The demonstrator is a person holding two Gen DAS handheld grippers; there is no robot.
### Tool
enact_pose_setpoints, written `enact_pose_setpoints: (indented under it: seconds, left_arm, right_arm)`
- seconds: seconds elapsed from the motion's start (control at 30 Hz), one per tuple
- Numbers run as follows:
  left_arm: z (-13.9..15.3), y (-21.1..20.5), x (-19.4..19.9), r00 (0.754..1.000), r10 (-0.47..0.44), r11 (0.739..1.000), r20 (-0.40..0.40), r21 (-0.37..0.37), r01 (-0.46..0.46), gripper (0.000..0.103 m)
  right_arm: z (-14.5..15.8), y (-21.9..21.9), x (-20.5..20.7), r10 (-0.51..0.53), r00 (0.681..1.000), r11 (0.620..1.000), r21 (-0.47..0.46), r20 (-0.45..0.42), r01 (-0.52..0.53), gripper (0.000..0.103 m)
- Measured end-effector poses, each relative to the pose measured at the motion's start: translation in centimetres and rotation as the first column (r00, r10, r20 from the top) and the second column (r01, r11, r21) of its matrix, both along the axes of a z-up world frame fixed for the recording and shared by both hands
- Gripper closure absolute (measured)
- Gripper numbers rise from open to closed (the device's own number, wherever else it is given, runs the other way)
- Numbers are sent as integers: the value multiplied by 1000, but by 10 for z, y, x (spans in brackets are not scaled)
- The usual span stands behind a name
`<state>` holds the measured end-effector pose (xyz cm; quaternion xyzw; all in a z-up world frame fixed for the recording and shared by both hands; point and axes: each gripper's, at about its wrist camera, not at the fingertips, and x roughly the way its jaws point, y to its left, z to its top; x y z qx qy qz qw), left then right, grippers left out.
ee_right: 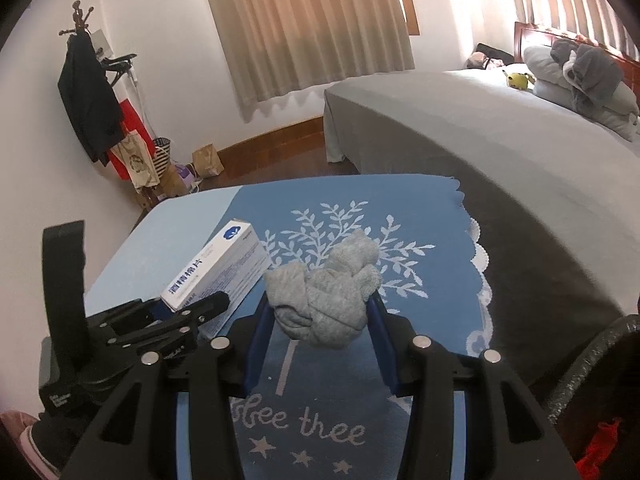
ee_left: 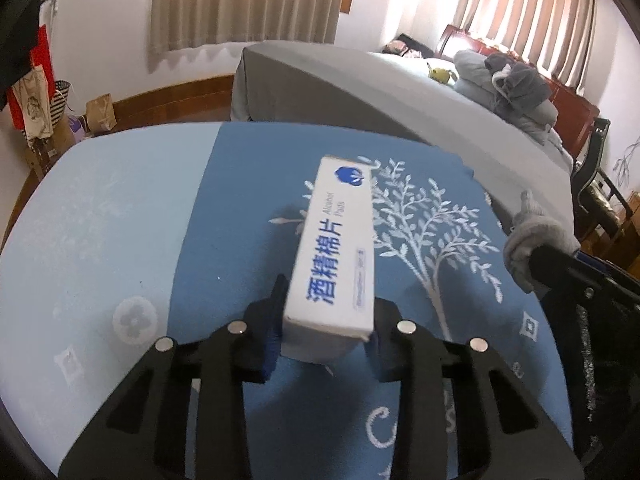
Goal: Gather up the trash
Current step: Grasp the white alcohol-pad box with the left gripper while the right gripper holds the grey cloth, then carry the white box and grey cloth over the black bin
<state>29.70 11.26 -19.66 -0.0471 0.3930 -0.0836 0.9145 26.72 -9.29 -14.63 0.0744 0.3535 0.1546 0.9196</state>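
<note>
A white box of alcohol pads [ee_left: 340, 232] with blue print lies lengthwise between the fingers of my left gripper [ee_left: 330, 308], whose pads press on its near end. The box rests over the blue tablecloth [ee_left: 120, 220]. The right wrist view shows the same box [ee_right: 224, 264] at the left, held by the left gripper [ee_right: 192, 306]. My right gripper [ee_right: 320, 316] is shut on a knotted bundle of grey cloth [ee_right: 340, 276], held just above the cloth's white tree print. That bundle [ee_left: 536, 240] also shows at the right of the left wrist view.
The cloth-covered table [ee_right: 400, 200] ends at a lace edge on the right, close to a grey bed [ee_right: 480, 128] with pillows. A dark crinkled bag [ee_right: 592, 364] sits at the lower right. A coat stand [ee_right: 88, 92] and paper bags [ee_right: 208, 162] stand by the far wall.
</note>
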Motion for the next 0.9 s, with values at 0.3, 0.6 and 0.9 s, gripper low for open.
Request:
enact_pose_setpoints:
  seconds: [0.3, 0.6, 0.9]
  left_arm:
    - [35, -4, -33, 996, 38, 999, 75, -9, -37, 74]
    - [64, -22, -72, 992, 49, 999, 117, 8, -50, 74]
    - [87, -38, -107, 989, 46, 999, 142, 5, -47, 74]
  right_arm:
    - [16, -8, -17, -3, 1000, 1000, 20, 29, 2, 57]
    - [35, -16, -44, 12, 998, 1000, 28, 58, -13, 57]
    - [65, -36, -85, 13, 994, 1000, 27, 111, -17, 57]
